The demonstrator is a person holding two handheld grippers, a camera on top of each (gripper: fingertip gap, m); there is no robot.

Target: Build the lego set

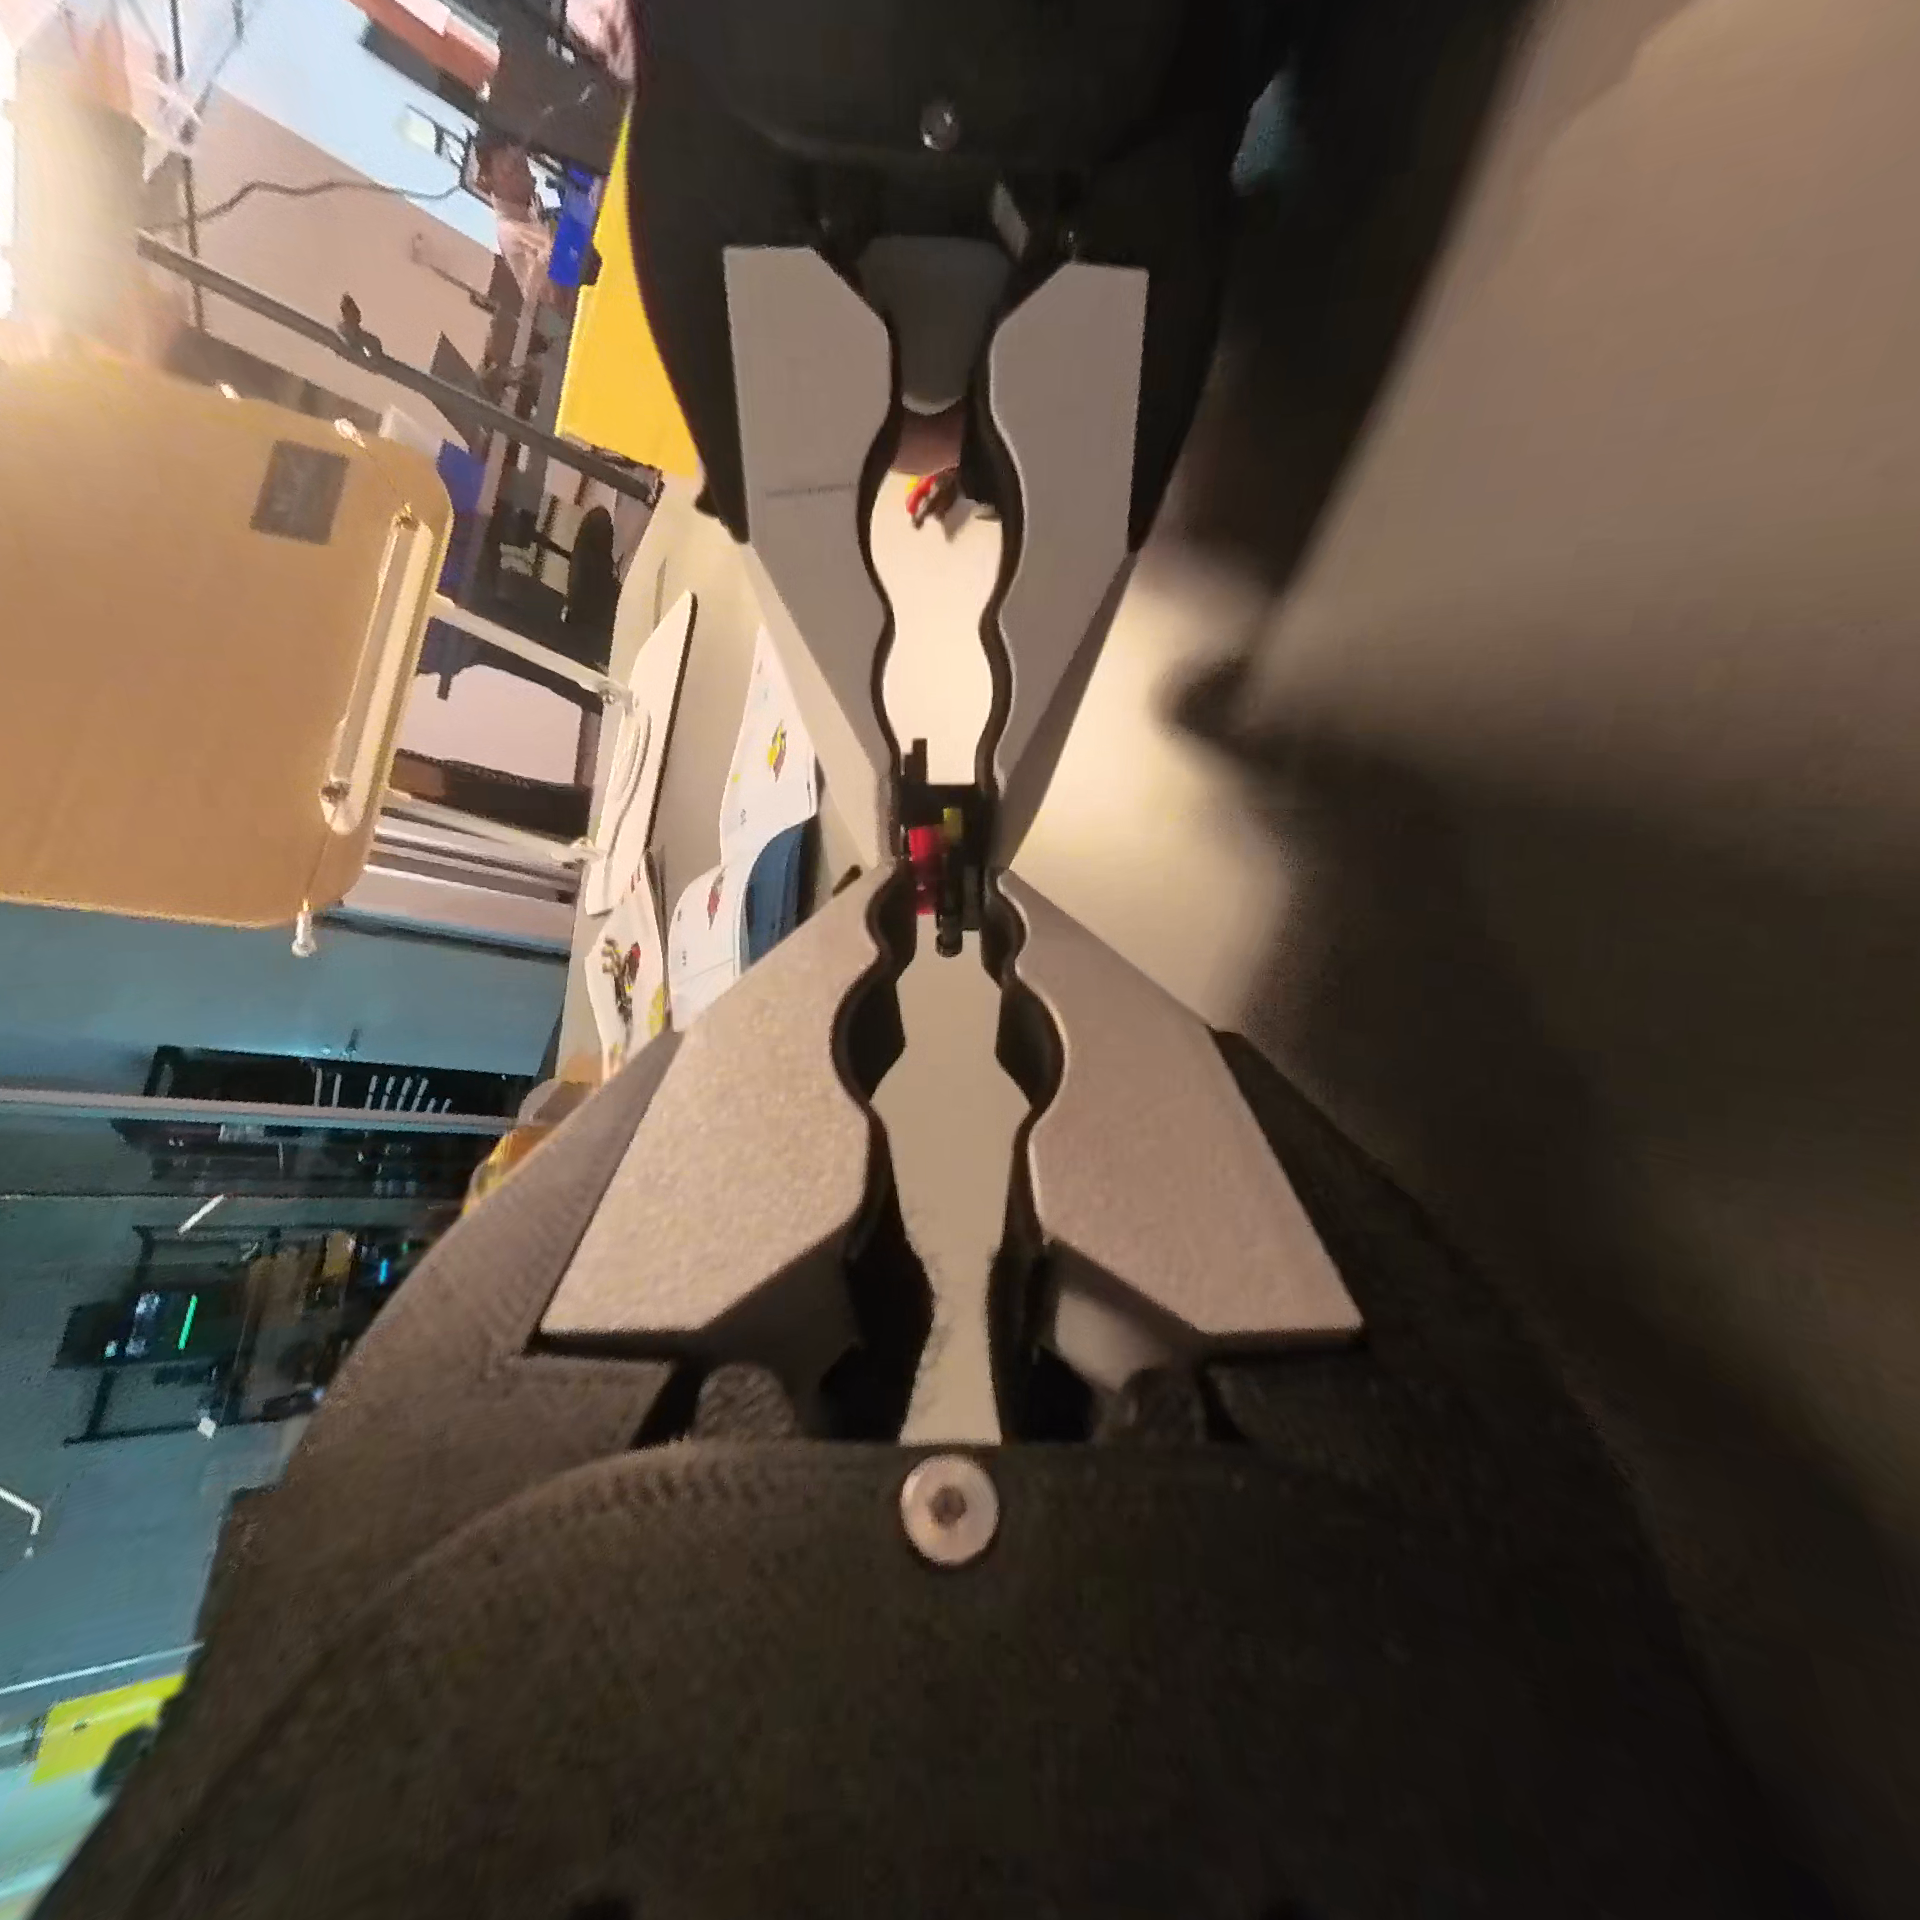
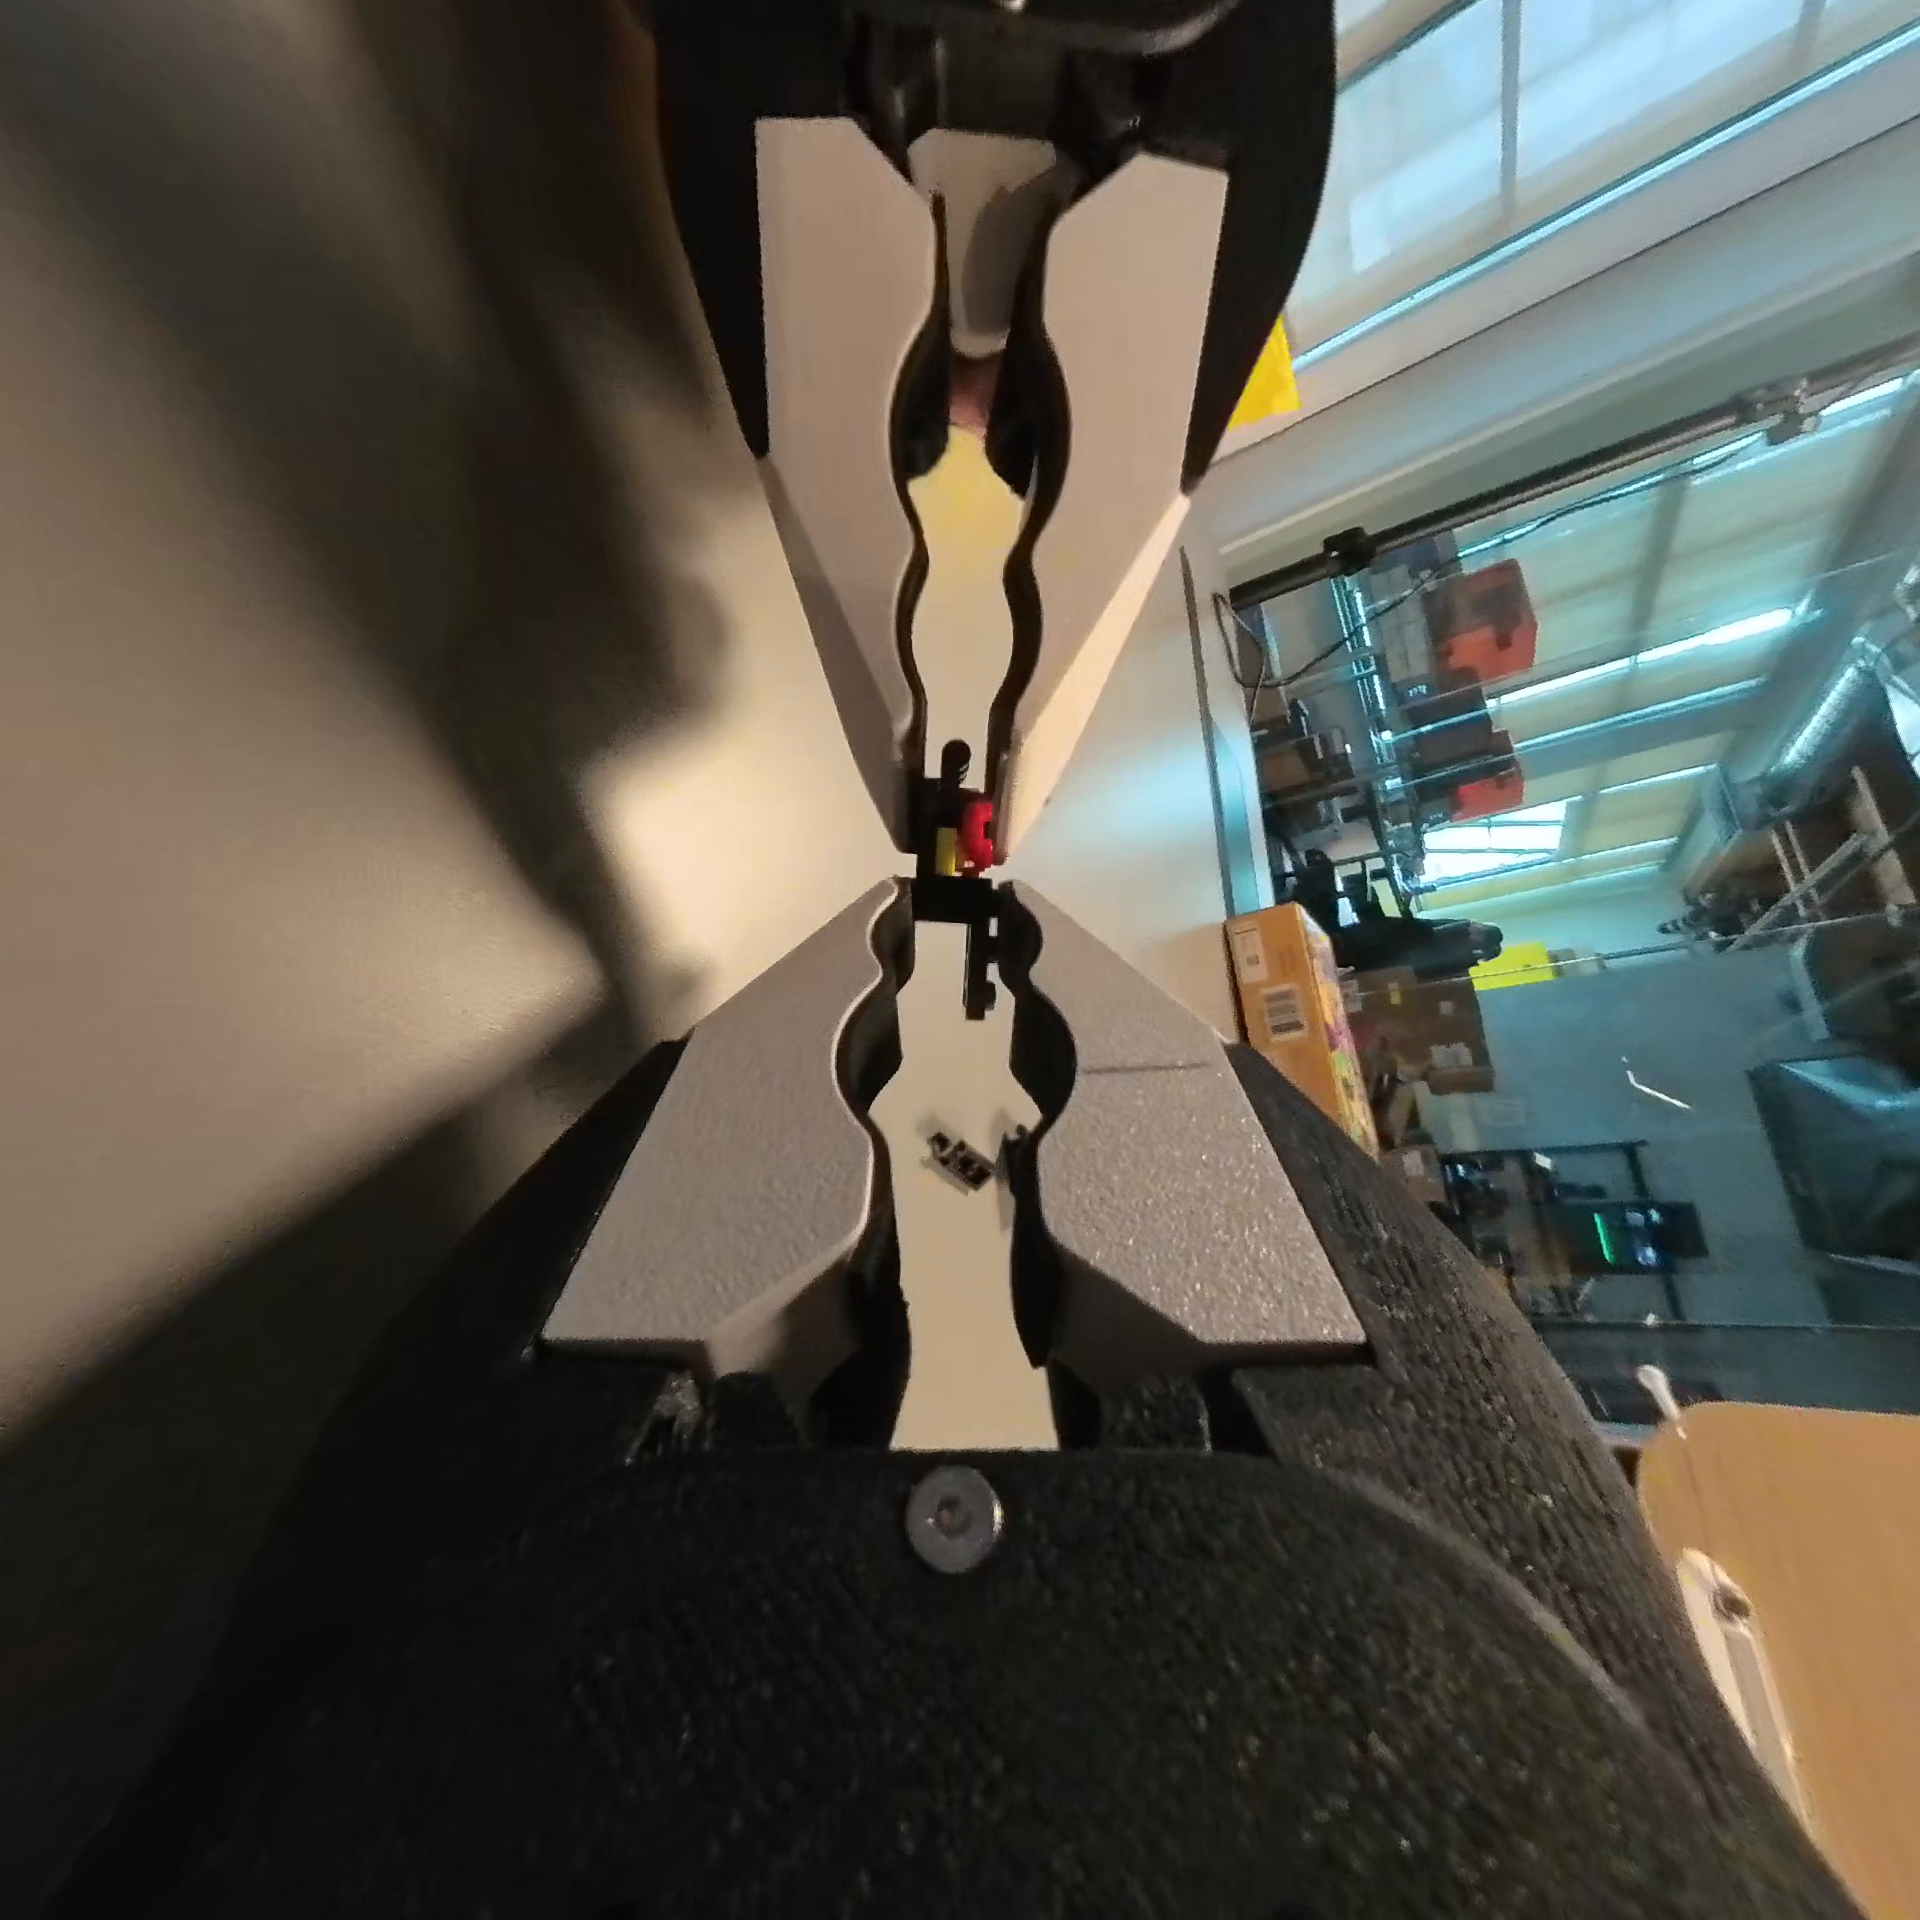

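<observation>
My two grippers meet tip to tip above the white table [image 1: 1122, 665]. My left gripper [image 1: 943, 896] is shut on a small red, yellow and black lego assembly [image 1: 923, 854]. It also shows at the top of the right wrist view [image 2: 951, 847], with the assembly [image 2: 971, 826] in its tips. My right gripper [image 2: 954, 891] is shut on a black lego piece [image 2: 951, 900], which has a thin black part hanging off it. The right gripper is at the top of the left wrist view [image 1: 940, 831]. The black piece touches the assembly; I cannot tell if they are joined.
Instruction sheets [image 1: 769, 769] and a white plate [image 1: 649, 727] lie on the table to the left. A loose small black piece [image 2: 961, 1158] lies on the table under my right gripper. A few red bits [image 1: 925, 499] lie farther off. A cardboard box [image 2: 1288, 997] stands at the table edge. My two grippers' fingertips are within a few centimetres of each other.
</observation>
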